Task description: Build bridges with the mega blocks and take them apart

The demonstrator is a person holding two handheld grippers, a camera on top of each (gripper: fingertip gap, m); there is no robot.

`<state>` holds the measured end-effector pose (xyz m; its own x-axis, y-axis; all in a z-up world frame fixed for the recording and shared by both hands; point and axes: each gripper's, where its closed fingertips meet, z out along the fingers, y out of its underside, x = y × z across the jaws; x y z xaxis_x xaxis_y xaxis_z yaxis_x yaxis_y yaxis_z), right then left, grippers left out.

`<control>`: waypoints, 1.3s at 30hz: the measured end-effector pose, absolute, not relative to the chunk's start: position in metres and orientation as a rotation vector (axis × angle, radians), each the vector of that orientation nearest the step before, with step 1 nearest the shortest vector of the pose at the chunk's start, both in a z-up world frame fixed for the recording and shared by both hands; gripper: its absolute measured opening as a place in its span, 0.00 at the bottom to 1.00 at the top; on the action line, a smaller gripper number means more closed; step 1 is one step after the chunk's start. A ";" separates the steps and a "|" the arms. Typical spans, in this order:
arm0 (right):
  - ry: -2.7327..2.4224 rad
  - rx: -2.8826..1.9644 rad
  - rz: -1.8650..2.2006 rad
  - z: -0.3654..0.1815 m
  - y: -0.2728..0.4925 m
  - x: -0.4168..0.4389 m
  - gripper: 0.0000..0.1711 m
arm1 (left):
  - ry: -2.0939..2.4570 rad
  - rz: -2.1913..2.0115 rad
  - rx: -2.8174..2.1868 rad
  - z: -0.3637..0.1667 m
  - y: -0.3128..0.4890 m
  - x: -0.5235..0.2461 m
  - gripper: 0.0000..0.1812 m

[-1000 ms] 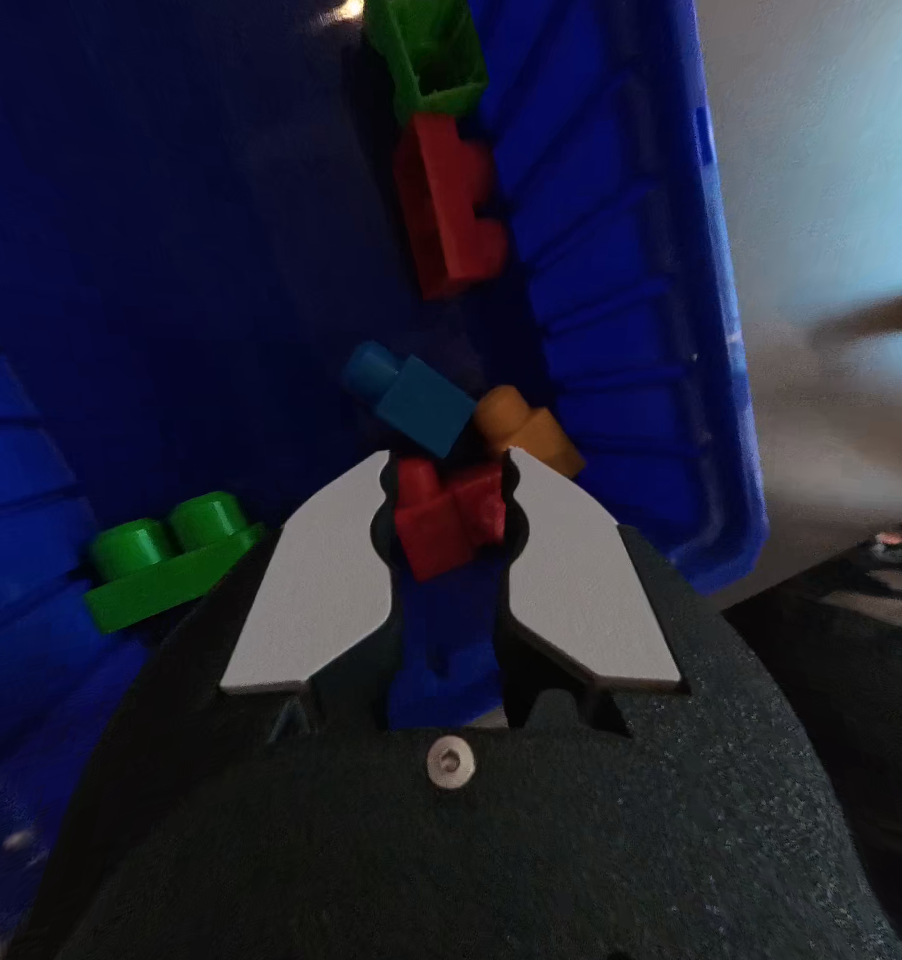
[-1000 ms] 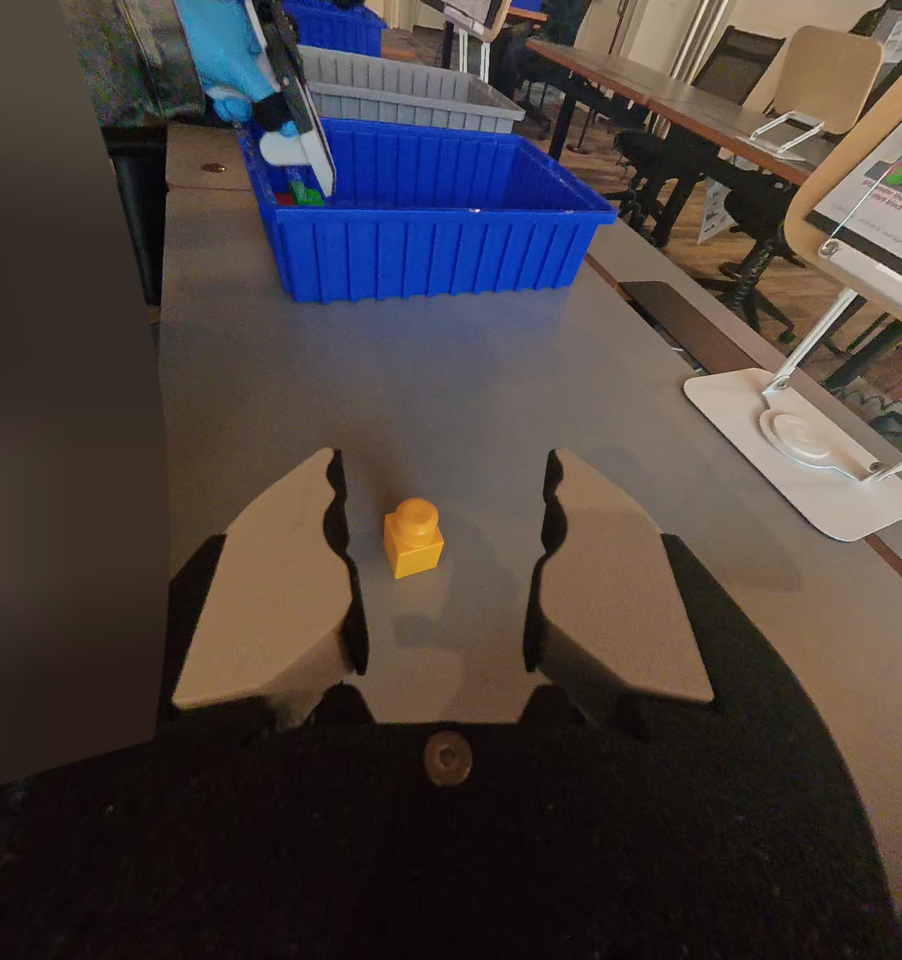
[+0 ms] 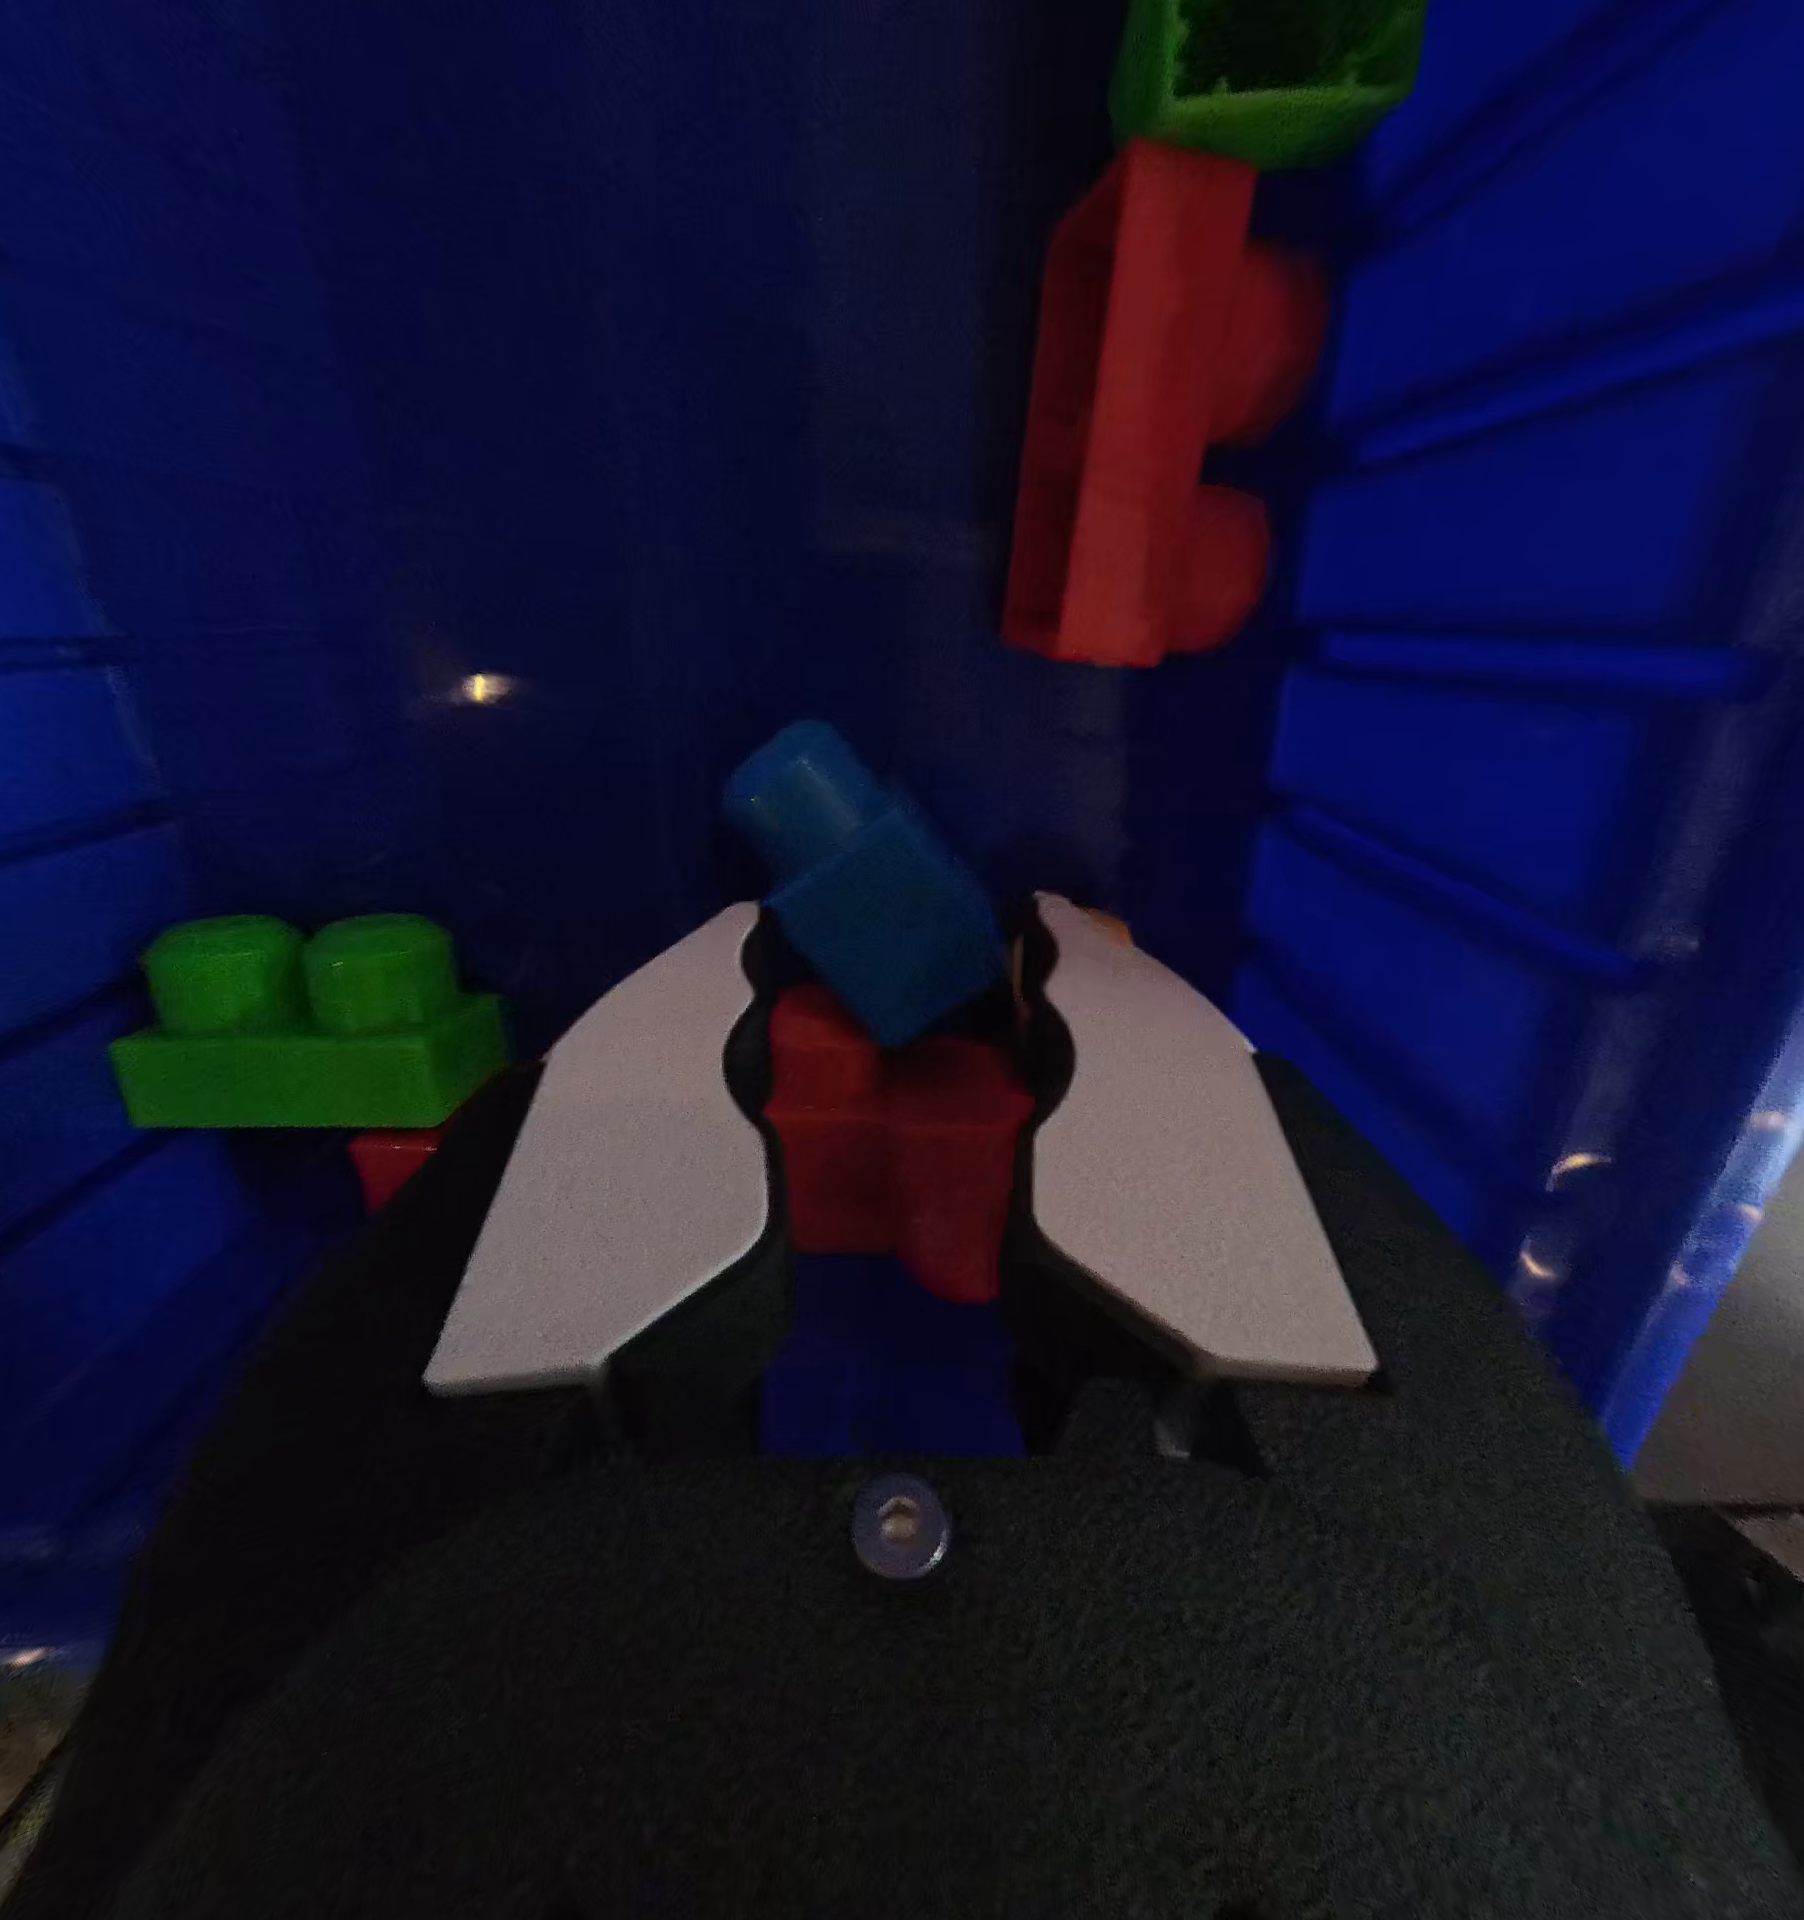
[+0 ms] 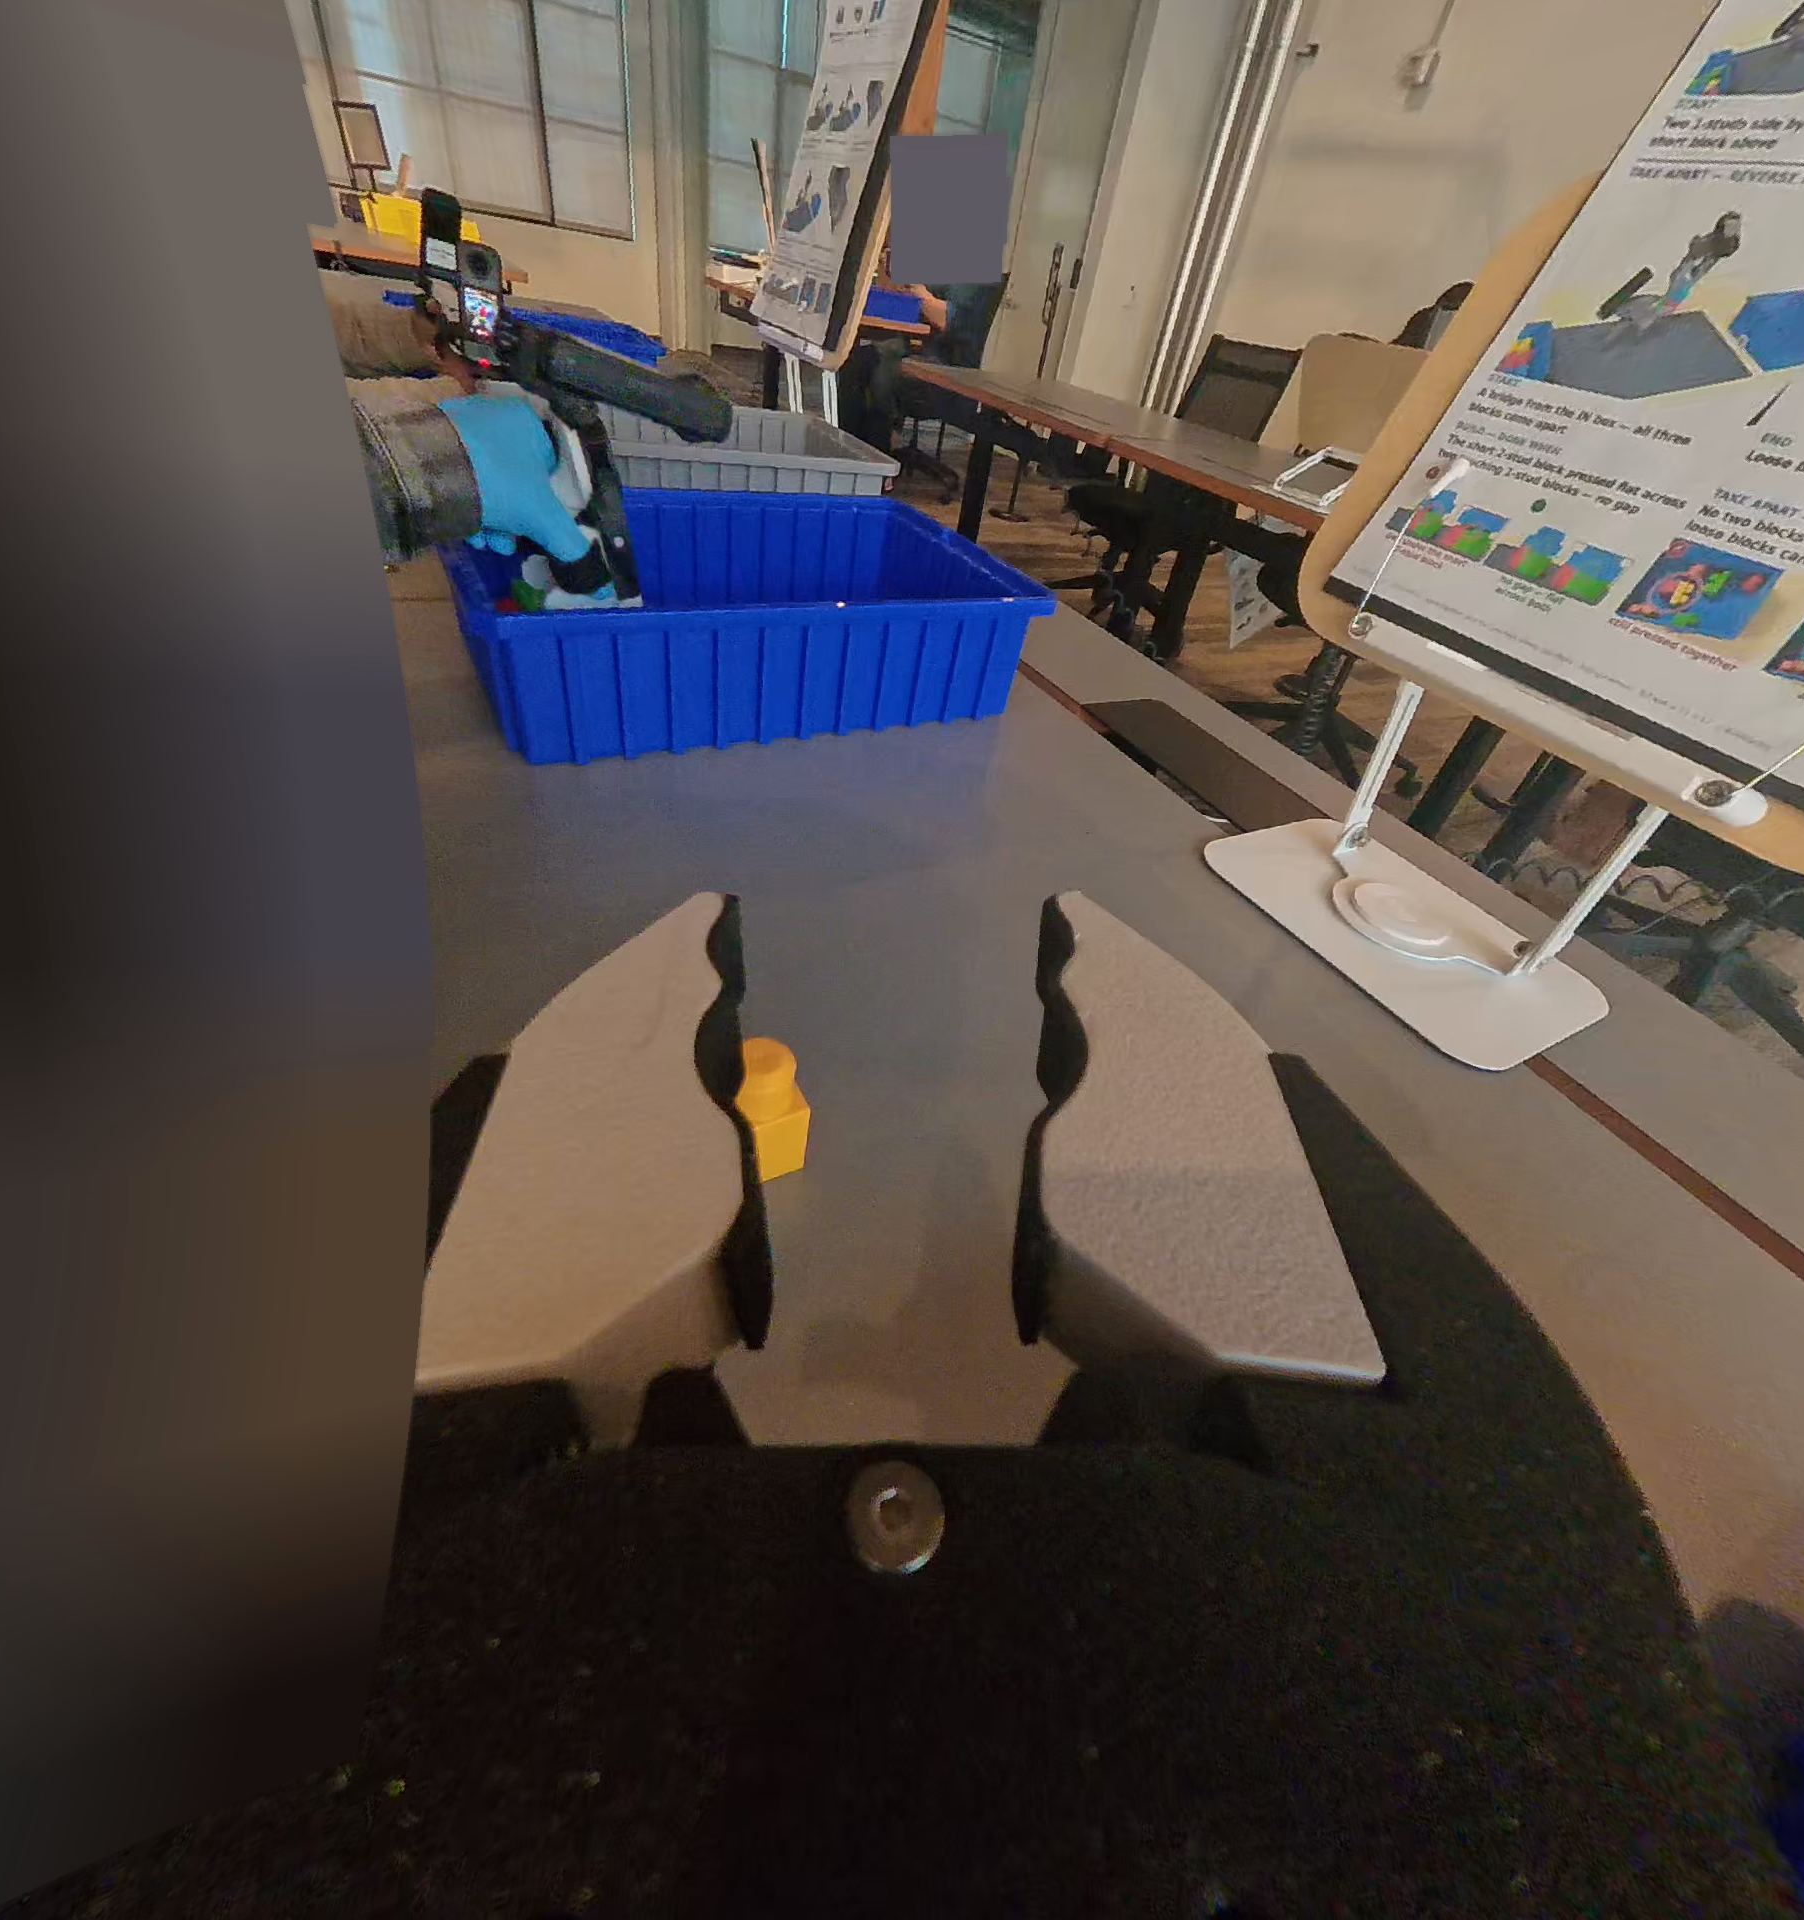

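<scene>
My left gripper (image 3: 893,914) is inside the blue bin (image 3: 1500,727), its fingers closed against the sides of a small red block (image 3: 887,1143). A blue one-stud block (image 3: 867,914) leans on that red block at the fingertips. A green two-stud block (image 3: 306,1029), a long red block (image 3: 1126,416) and a green block (image 3: 1262,73) lie around them. My right gripper (image 4: 890,914) is open and empty over the grey table (image 4: 877,810). A yellow one-stud block (image 4: 773,1117) stands on the table beside its left finger. The left gripper also shows in the right wrist view (image 4: 576,561), dipped into the bin (image 4: 773,665).
A white stand (image 4: 1397,935) holding an instruction board (image 4: 1656,416) is on the table at the right. A grey bin (image 4: 773,457) sits behind the blue one. A gloved hand (image 4: 508,468) holds the left gripper. Other tables and chairs stand farther back. My right fingertips sit around 50 centimetres from my left ones. Measured from the fingertips, the long red block (image 3: 1126,416) is 8 centimetres or so from the left gripper and 50 centimetres from the right.
The left gripper has pushed farther into the bin, and the red block now sits deeper between its fingers. The right gripper has tilted up and shifted, so the yellow block is now by its left finger.
</scene>
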<state>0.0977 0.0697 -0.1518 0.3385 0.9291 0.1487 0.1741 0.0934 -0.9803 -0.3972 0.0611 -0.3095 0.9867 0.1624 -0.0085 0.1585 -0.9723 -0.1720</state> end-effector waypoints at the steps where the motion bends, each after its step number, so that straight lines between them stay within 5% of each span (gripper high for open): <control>1: -1.103 -1.376 0.773 -0.152 0.070 0.098 0.31 | -0.246 0.060 -2.950 -0.309 0.062 -0.399 0.26; 16: -1.087 -1.353 0.763 -0.148 0.069 0.100 0.28 | -0.421 -0.051 -3.013 -0.326 0.050 -0.399 0.29; 23: -1.085 -1.354 0.754 -0.148 0.070 0.102 0.28 | -0.304 -0.095 -3.002 -0.325 0.055 -0.394 0.22; 32: -1.188 -1.334 0.785 -0.167 0.063 0.072 0.29 | 0.133 0.026 -2.497 -0.233 0.077 -0.378 0.21; 39: -1.354 -1.283 0.902 -0.178 0.037 0.017 0.32 | 0.534 -0.361 -2.105 -0.156 0.058 -0.270 0.21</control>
